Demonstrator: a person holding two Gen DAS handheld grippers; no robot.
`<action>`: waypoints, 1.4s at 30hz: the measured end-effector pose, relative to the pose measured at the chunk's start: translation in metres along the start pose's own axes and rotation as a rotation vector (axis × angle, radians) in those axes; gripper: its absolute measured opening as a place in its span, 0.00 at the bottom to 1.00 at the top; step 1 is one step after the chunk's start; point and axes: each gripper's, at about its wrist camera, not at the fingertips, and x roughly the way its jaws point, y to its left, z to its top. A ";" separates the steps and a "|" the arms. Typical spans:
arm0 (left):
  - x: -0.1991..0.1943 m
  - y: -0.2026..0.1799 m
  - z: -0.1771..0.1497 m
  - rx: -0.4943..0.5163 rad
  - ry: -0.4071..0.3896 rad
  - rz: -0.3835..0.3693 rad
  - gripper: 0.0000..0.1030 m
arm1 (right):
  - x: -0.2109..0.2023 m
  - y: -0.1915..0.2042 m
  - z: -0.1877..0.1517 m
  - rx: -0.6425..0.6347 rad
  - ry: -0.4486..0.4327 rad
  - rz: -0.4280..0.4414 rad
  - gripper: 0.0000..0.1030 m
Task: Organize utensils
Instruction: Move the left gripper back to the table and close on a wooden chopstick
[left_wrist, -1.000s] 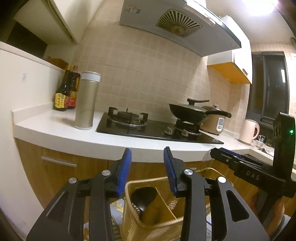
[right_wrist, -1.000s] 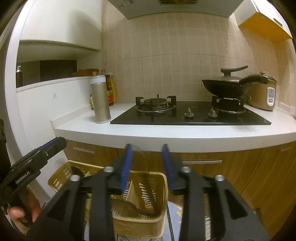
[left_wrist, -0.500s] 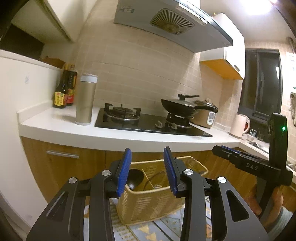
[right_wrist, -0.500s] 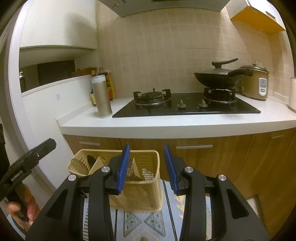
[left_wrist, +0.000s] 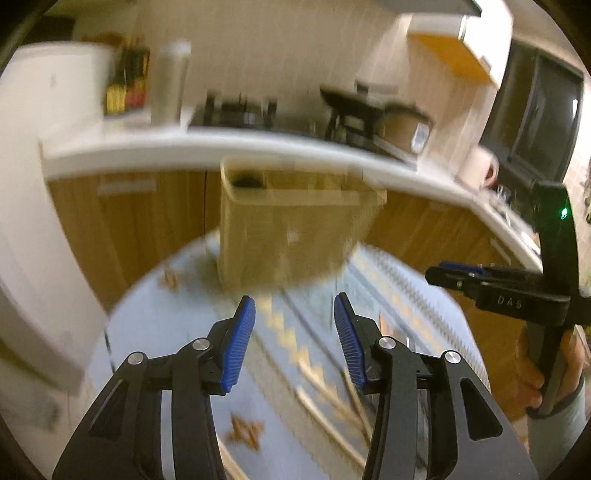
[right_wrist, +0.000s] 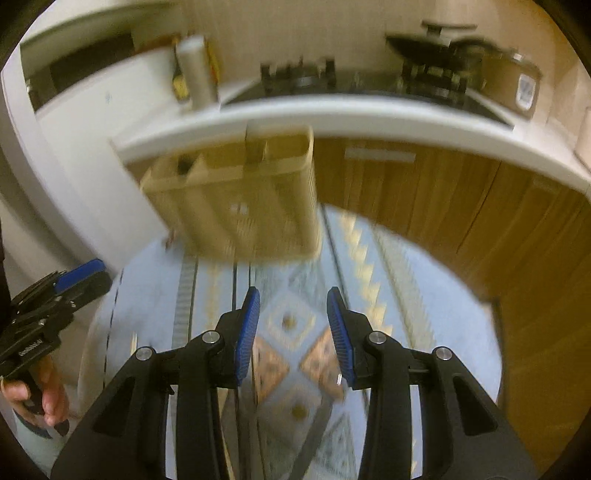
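Above the patterned mat (right_wrist: 424, 295), I hold both tools, left tool (left_wrist: 294, 314) and right tool (right_wrist: 293, 304), apart and empty, lined up toward the utensil basket (right_wrist: 243, 206).

Home kitchen: gas hob (right_wrist: 299, 72), wok (left_wrist: 351, 105), white countertop (right_wrist: 332, 114), wood cabinets (right_wrist: 424, 192).

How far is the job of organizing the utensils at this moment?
Partly done: the basket on the mat holds at least one dark utensil in a corner compartment. In hand: nothing; the left gripper and right gripper are both open and empty, short of the basket. Left: thin sticks, perhaps chopsticks, lie on the mat near the left gripper. The blur hides more.
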 end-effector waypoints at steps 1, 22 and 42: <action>0.005 0.000 -0.008 -0.014 0.048 -0.011 0.42 | 0.004 0.001 -0.008 0.000 0.037 0.000 0.34; 0.055 -0.012 -0.083 -0.101 0.298 -0.028 0.35 | 0.065 0.051 -0.101 -0.074 0.395 0.116 0.29; 0.081 -0.059 -0.094 0.190 0.382 0.216 0.22 | 0.066 0.032 -0.109 -0.056 0.302 0.032 0.10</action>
